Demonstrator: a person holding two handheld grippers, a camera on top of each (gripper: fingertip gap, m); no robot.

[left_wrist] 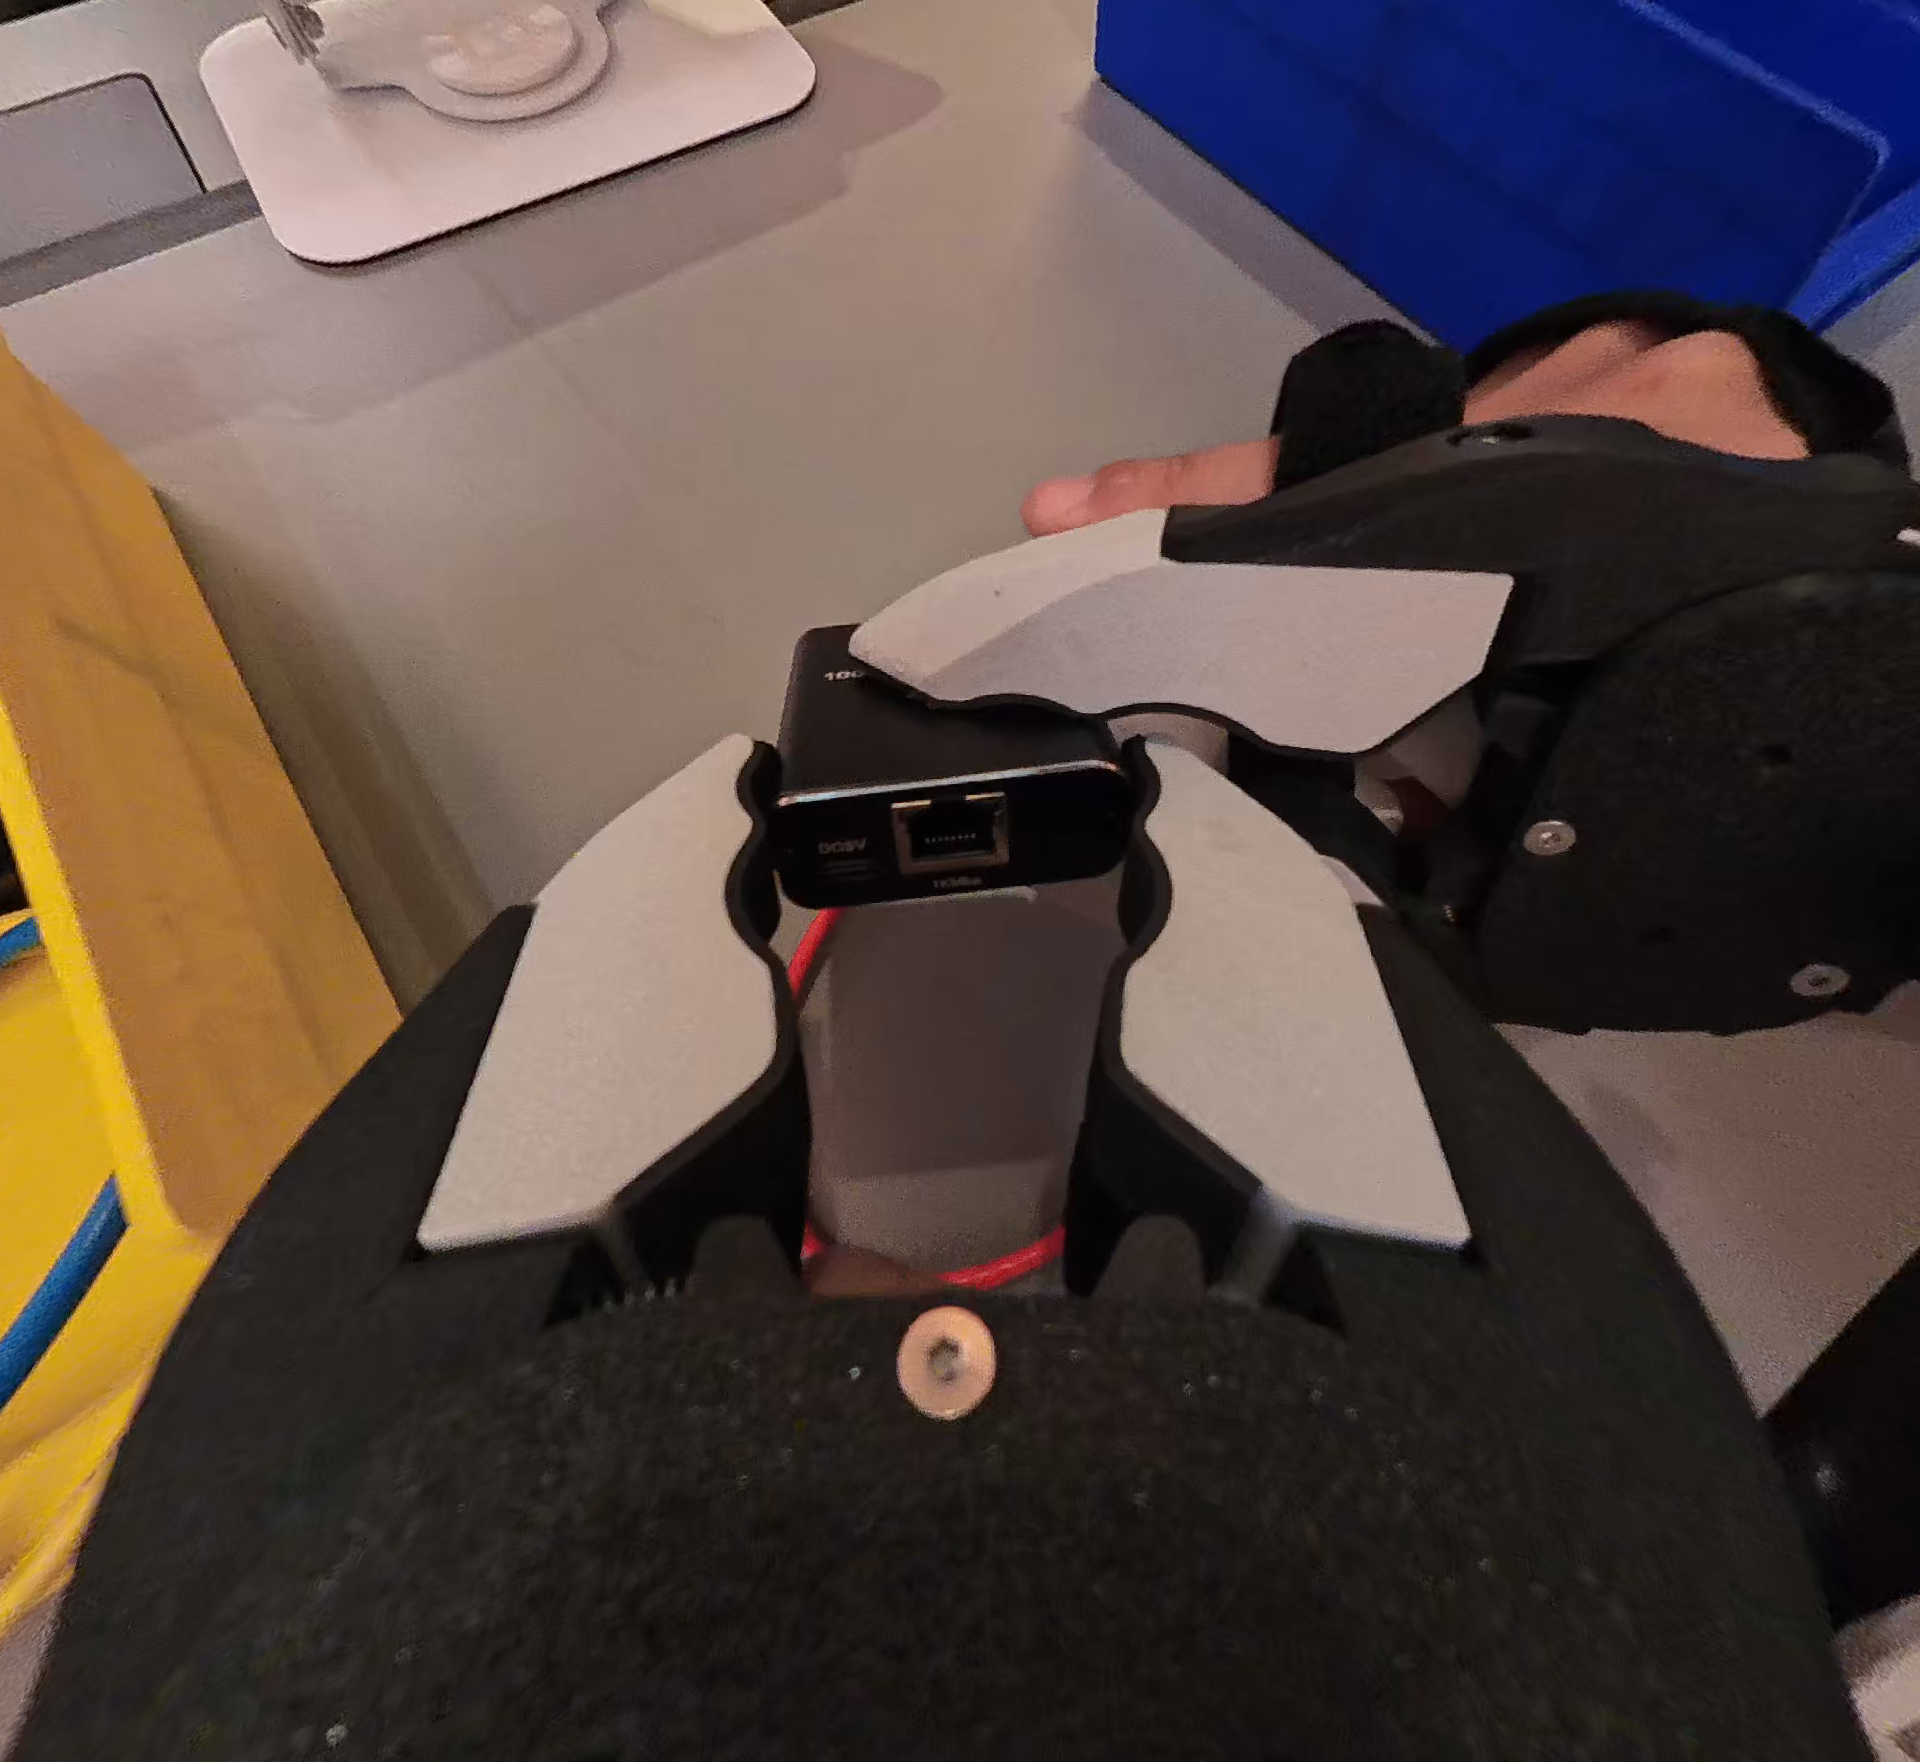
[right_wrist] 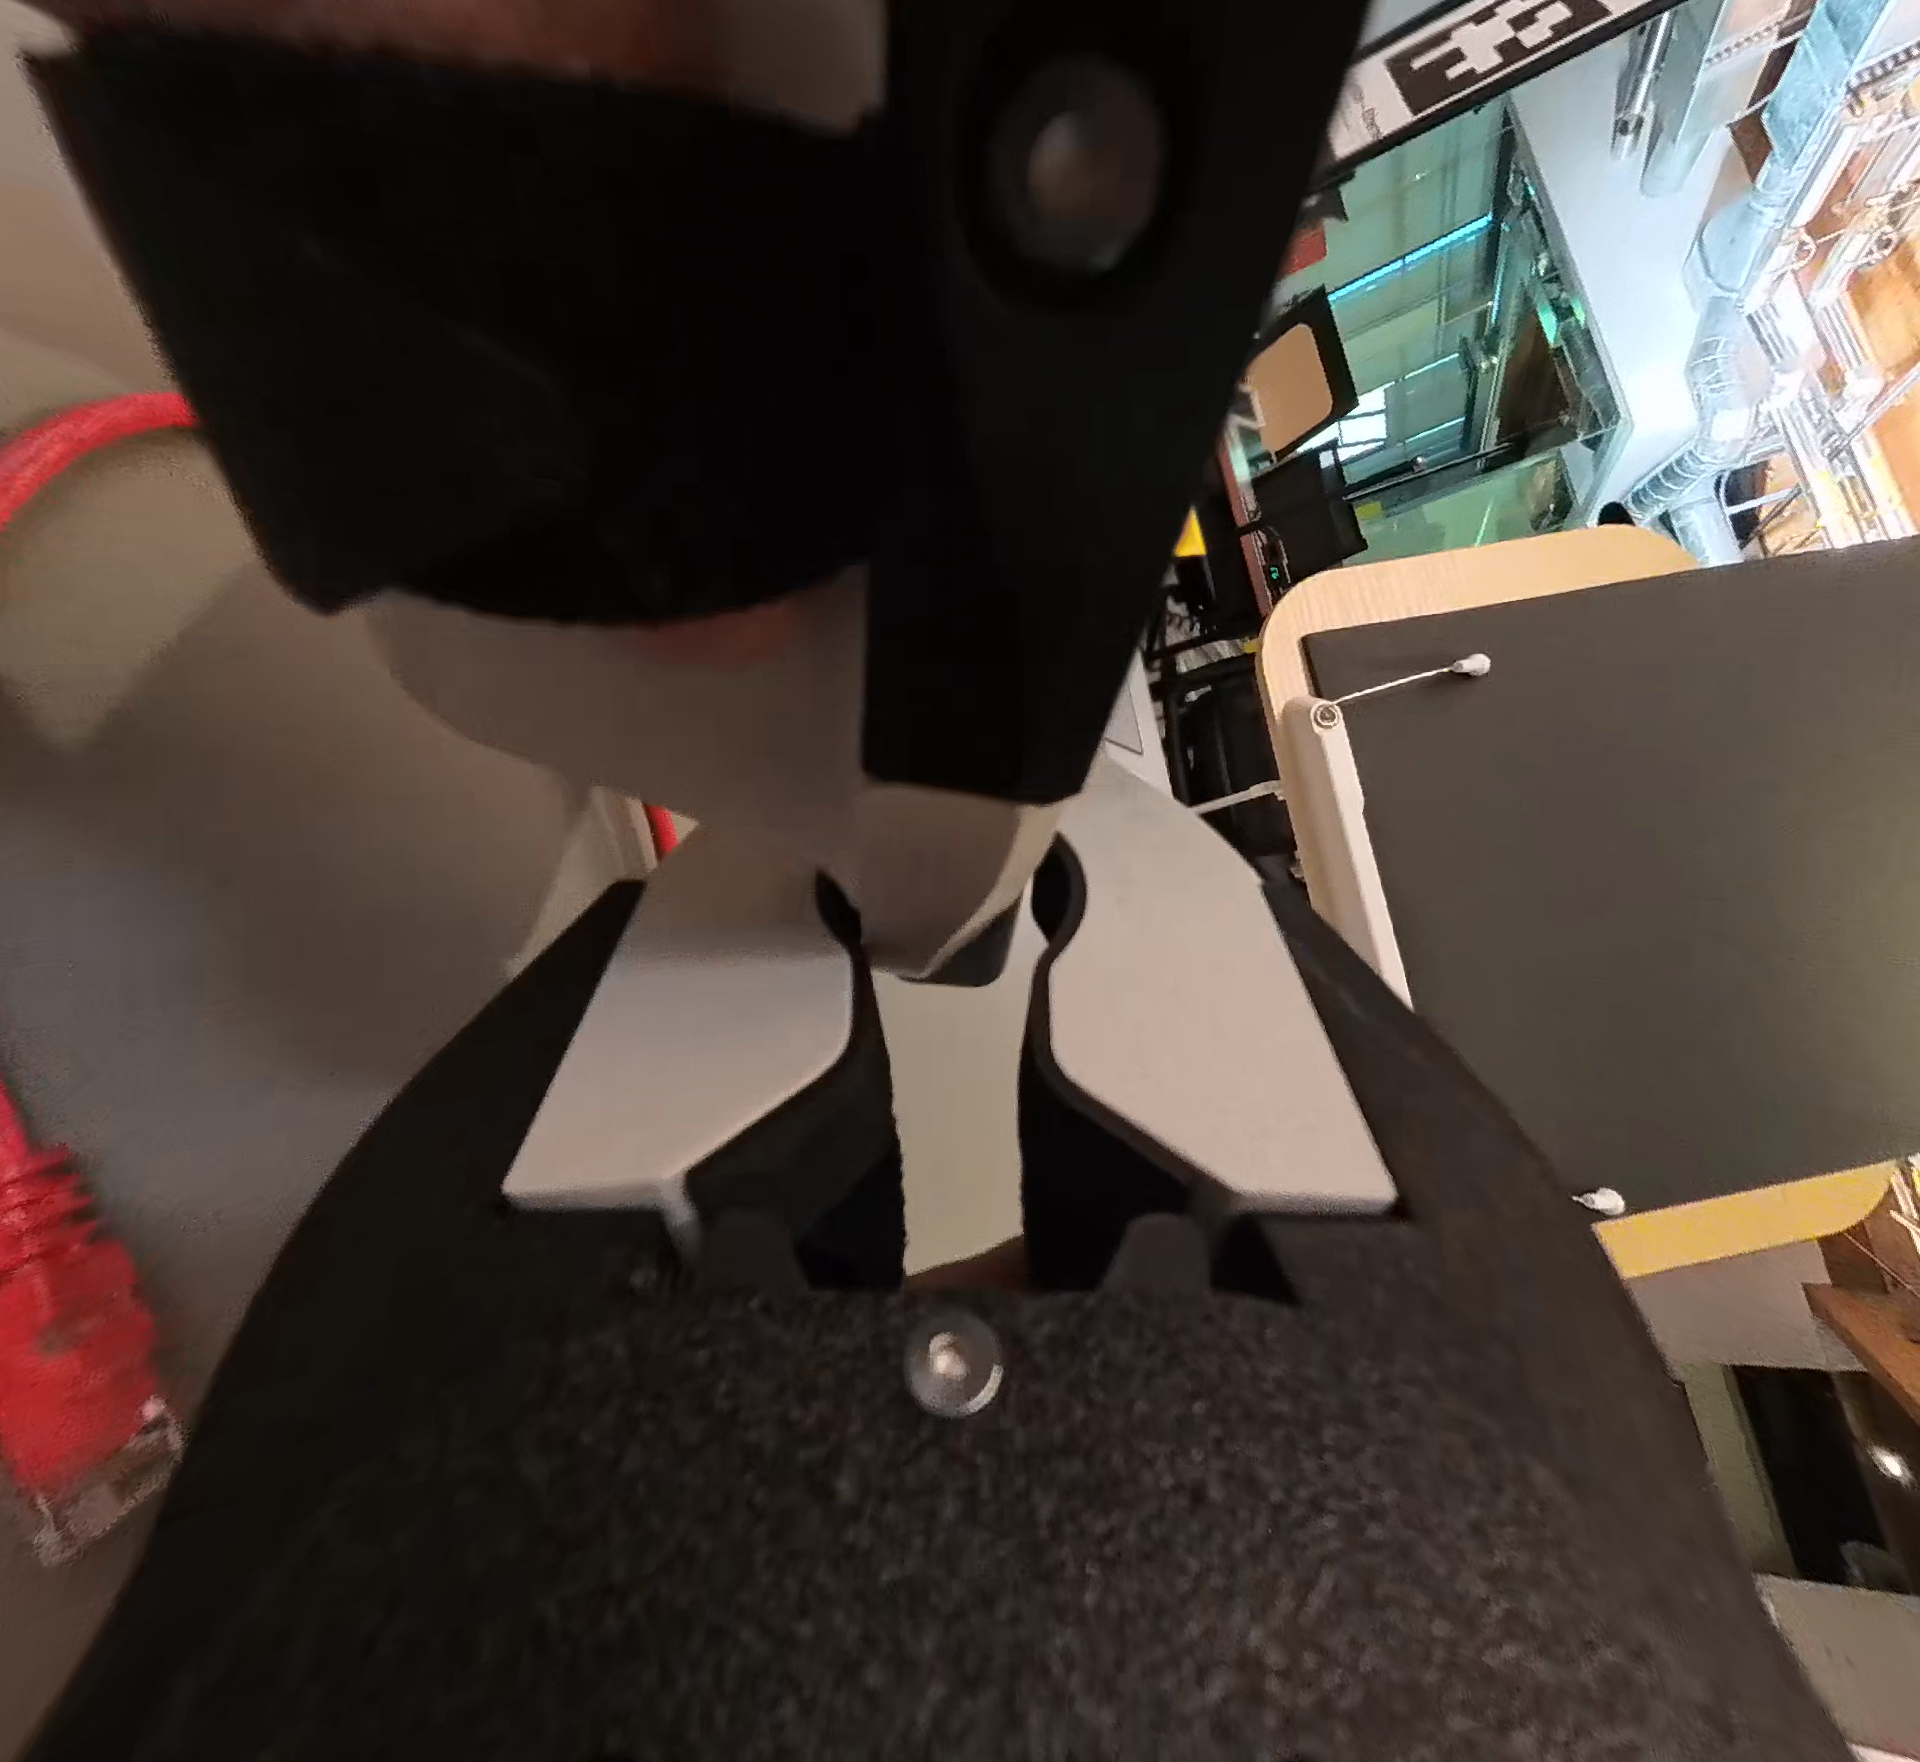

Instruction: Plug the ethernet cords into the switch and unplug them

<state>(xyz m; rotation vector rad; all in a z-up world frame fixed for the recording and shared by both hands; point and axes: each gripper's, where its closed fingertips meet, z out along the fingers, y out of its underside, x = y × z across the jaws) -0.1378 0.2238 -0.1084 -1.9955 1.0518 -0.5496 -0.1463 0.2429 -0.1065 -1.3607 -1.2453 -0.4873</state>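
Gripping the black switch (left_wrist: 940,793) by its two sides at frame centre, the left gripper (left_wrist: 945,819) holds it port-face toward the camera. The right gripper (left_wrist: 1039,673) reaches in from the right, one finger over the switch's top; its jaws stand narrowly apart, empty. A red ethernet cord (right_wrist: 62,1297) lies at lower left in the right wrist view.

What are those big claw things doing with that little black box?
A person is working two hand-held grippers. The left gripper clamps a small black switch by its sides above the grey table. The port facing the camera is empty. The right gripper reaches in from the right, one finger over the switch's top. A red ethernet cord, unplugged, lies off to the side in the right wrist view.
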